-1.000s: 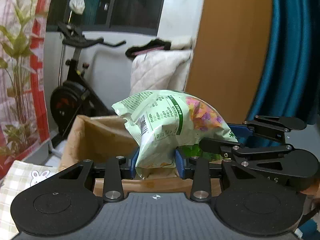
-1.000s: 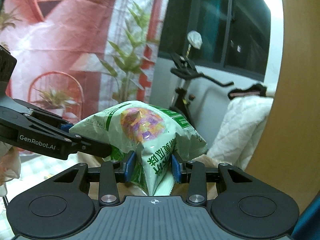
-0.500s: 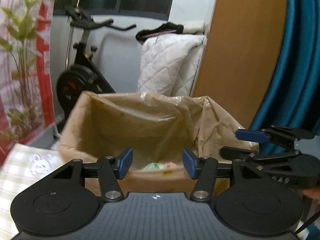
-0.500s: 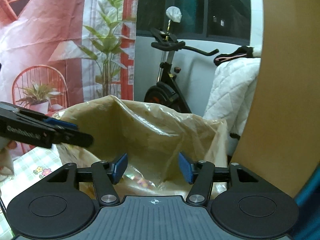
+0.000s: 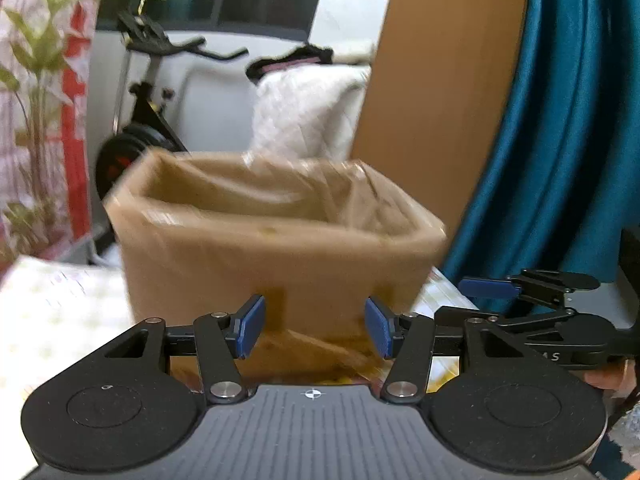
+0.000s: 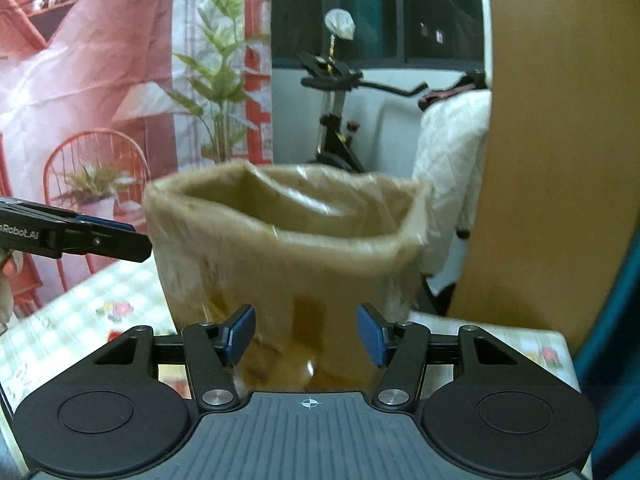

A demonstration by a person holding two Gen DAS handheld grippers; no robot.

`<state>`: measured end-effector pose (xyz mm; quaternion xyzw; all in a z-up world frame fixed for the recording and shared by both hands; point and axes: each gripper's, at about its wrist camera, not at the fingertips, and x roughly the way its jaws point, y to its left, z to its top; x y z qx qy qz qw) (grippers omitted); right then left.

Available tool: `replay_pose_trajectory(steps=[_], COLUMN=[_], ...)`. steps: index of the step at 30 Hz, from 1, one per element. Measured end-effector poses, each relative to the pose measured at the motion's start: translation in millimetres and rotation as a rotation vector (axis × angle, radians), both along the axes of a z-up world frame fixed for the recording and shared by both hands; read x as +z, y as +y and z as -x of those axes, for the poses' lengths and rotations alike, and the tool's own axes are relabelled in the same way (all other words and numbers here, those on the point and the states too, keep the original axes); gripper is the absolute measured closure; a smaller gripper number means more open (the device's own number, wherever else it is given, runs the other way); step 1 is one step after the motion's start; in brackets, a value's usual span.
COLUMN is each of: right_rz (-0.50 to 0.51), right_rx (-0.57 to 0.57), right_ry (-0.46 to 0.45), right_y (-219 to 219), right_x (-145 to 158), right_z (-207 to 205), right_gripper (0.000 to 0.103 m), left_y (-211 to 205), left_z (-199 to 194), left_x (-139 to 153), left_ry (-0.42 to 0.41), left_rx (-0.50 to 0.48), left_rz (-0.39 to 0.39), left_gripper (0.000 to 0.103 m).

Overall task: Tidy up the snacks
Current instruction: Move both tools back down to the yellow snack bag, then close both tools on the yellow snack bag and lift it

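A brown cardboard box lined with a thin plastic bag [image 5: 276,240] stands on the table, blurred by motion; it also shows in the right wrist view [image 6: 288,248]. My left gripper [image 5: 314,332] is open and empty, in front of the box's near wall and below its rim. My right gripper [image 6: 306,334] is open and empty, also in front of the box. The right gripper shows at the right of the left wrist view [image 5: 520,292]; the left gripper shows at the left of the right wrist view [image 6: 80,236]. The box's contents are hidden from here.
A checked tablecloth [image 6: 80,320] covers the table. An exercise bike [image 6: 336,120] and a white quilted cover [image 5: 308,108] stand behind the box. A wooden panel [image 5: 432,100] and a teal curtain [image 5: 560,140] are at the right. A printed backdrop [image 6: 100,60] hangs at the left.
One second ago both grippers held a green snack bag over the box. They let it go into the box, opened, and have since drawn back and lower, so the box's inside is now hidden.
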<state>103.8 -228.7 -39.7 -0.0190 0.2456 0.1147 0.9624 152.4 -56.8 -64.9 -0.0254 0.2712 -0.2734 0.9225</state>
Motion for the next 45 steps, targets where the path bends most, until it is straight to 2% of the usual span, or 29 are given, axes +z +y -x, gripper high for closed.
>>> replay_pose_trajectory(steps=[6, 11, 16, 22, 23, 24, 25, 30, 33, 38, 45], right_rz=[0.024, 0.026, 0.025, -0.037, -0.056, -0.082, -0.109, -0.116, -0.157, -0.125, -0.154], right_rx=[-0.047, -0.065, -0.035, -0.024, -0.024, -0.026, -0.031, -0.069, -0.083, -0.071, -0.082], right_ry=[0.107, 0.189, 0.232, 0.235, 0.238, 0.245, 0.247, 0.294, 0.294, 0.288, 0.292], right_y=[-20.0, -30.3, -28.7, -50.9, -55.6, -60.3, -64.6, -73.7, -78.3, -76.8, -85.9], right_x=[-39.0, -69.9, -93.0, -101.8, -103.2, -104.9, -106.4, -120.1, -122.7, -122.8, -131.1], right_z=[28.3, 46.8, 54.0, 58.7, 59.7, 59.8, 59.2, 57.8, 59.2, 56.0, 49.8], right_gripper=[0.05, 0.046, 0.045, 0.048, 0.052, 0.063, 0.065, 0.066, 0.065, 0.06, 0.053], left_y=[-28.1, -49.9, -67.1, -84.9, -87.9, -91.4, -95.4, -110.5, -115.6, -126.4, -125.8], left_z=[3.6, 3.5, 7.7, 7.5, 6.7, 6.7, 6.1, 6.9, 6.9, -3.5, -14.4], left_x=[-35.8, -60.5, -80.4, -99.2, -102.9, -106.4, -110.2, -126.9, -133.2, -142.5, -150.2], left_ry=[0.108, 0.172, 0.204, 0.258, 0.267, 0.273, 0.277, 0.303, 0.302, 0.335, 0.371], left_rx=[-0.059, -0.093, -0.121, -0.159, -0.168, -0.175, -0.18, -0.213, -0.224, -0.225, -0.221], left_rz=[0.043, 0.034, 0.006, -0.013, -0.019, -0.027, -0.035, -0.066, -0.082, -0.086, -0.039], left_gripper=[0.046, 0.046, 0.046, 0.046, 0.046, 0.046, 0.046, 0.046, 0.046, 0.044, 0.041])
